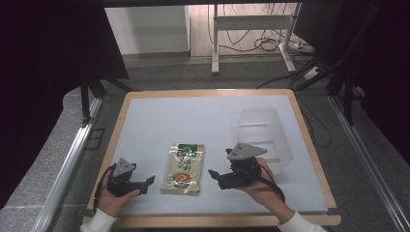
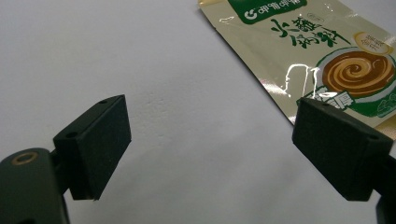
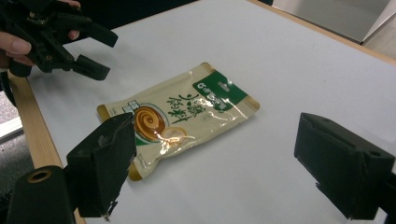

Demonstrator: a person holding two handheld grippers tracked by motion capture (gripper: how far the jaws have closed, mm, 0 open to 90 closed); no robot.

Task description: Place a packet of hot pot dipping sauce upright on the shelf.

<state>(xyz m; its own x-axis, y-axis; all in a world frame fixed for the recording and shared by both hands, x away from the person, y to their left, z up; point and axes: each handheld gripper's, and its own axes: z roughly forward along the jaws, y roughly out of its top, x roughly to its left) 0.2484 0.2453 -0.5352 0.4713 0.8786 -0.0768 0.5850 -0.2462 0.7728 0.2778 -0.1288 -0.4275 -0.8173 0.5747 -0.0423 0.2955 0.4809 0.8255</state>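
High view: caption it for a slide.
Two open hand-held grippers, left and right, flank a flat pouch on a white table; translucent bin behind.

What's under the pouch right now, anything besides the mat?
The pouch lies flat on the white mat, with bare mat showing around its edges. Nothing pokes out from beneath it, but whatever its body covers cannot be seen. Both tongs are apart from it.

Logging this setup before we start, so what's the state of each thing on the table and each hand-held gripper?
Pouch: sealed, lying flat, printed side up, untouched.
Plastic bin: on its side, nothing visible inside.
Left hand-held gripper: open, holding nothing, beside the pouch.
Right hand-held gripper: open, holding nothing.
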